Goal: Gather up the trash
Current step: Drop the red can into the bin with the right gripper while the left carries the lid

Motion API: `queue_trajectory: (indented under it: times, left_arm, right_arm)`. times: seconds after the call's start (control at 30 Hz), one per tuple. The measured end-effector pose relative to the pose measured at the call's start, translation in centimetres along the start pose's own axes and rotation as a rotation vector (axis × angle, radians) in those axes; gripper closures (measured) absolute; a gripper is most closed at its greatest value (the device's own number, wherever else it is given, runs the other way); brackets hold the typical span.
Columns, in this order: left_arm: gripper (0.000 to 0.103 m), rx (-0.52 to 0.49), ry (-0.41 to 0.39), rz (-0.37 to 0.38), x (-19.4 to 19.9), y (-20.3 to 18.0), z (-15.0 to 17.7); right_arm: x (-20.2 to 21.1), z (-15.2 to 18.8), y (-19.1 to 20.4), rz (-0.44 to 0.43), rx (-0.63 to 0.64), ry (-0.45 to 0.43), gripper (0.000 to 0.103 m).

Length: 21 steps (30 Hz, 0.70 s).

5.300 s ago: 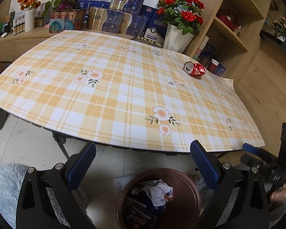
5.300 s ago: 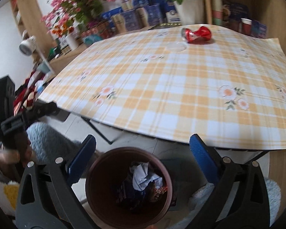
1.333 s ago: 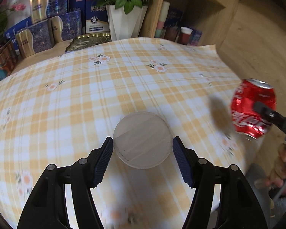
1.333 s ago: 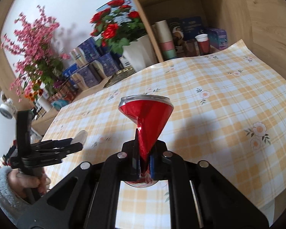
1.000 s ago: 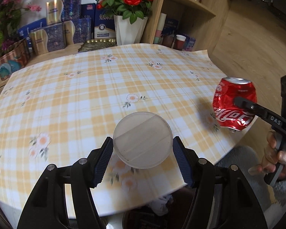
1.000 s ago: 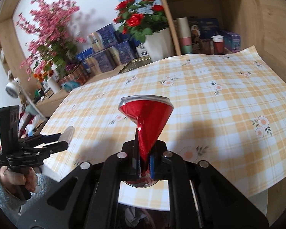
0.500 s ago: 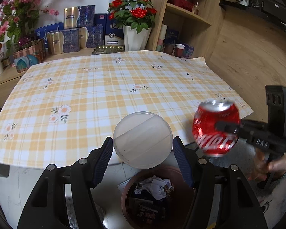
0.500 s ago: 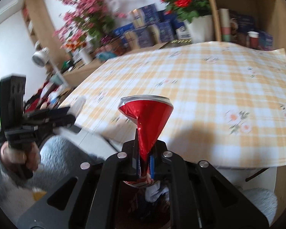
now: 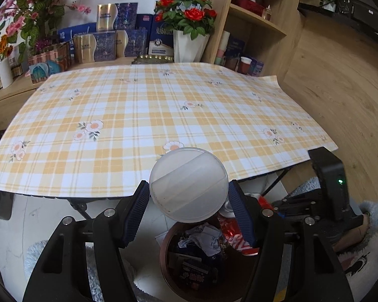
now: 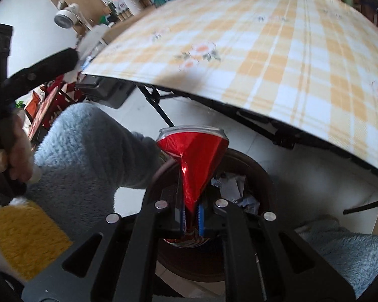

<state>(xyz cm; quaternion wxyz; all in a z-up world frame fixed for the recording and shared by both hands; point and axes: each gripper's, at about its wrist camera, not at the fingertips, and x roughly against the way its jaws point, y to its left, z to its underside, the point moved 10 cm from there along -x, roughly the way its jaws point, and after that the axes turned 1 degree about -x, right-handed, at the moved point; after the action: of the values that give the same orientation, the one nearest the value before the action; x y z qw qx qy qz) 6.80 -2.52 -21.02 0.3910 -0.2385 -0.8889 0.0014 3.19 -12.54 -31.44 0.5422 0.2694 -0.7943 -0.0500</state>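
My left gripper point(image 9: 188, 202) is shut on a round translucent plastic lid point(image 9: 188, 183), held off the table's near edge above the brown trash bin point(image 9: 166, 239). My right gripper point(image 10: 191, 217) is shut on a crushed red cola can point(image 10: 192, 156) and holds it right over the bin point(image 10: 260, 173). The can point(image 9: 235, 236) and the right gripper point(image 9: 277, 205) also show in the left wrist view, over the bin's right side. The bin holds crumpled paper point(image 9: 204, 236) and wrappers.
The table with a yellow plaid cloth point(image 9: 148, 115) stretches ahead, its folding legs point(image 10: 158, 105) beside the bin. Flower pots point(image 9: 189, 42), boxes point(image 9: 108, 40) and a wooden shelf point(image 9: 254, 20) stand behind it. My fleece sleeve point(image 10: 88, 146) is left of the bin.
Both grippers have pulled back from over the table and dropped toward the bin. The can has moved from beside the lid to low over the bin's right side.
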Motion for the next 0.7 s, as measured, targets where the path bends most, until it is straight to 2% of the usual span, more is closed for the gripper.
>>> queue_trajectory:
  times: [0.2, 0.3, 0.37, 0.43, 0.6, 0.7]
  left_arm:
    - [0.04, 0.01, 0.021, 0.005, -0.6, 0.2, 0.9]
    - [0.04, 0.021, 0.024, 0.003, -0.7, 0.4, 1.0]
    - [0.04, 0.021, 0.027, 0.003, -0.8, 0.3, 1.1]
    - [0.04, 0.015, 0.028, 0.003, -0.9, 0.2, 1.2]
    - [0.04, -0.003, 0.023, 0.003, -0.8, -0.3, 1.1]
    - [0.04, -0.017, 0.025, 0.008, -0.9, -0.6, 1.1]
  right_arm:
    - [-0.8, 0.3, -0.2, -0.029, -0.043, 0.023, 0.092]
    - [-1.1, 0.3, -0.4, -0.045, -0.068, 0.032, 0.085]
    - [-0.9, 0.2, -0.8, -0.064, -0.089, 0.025, 0.072]
    - [-0.1, -0.2, -1.0, -0.074, -0.102, -0.009, 0.054]
    - [2.7, -1.5, -1.9, -0.072, -0.145, -0.139, 0.034]
    - [5.4, -2.5, -3.4, -0.048, -0.204, -0.255, 0.021]
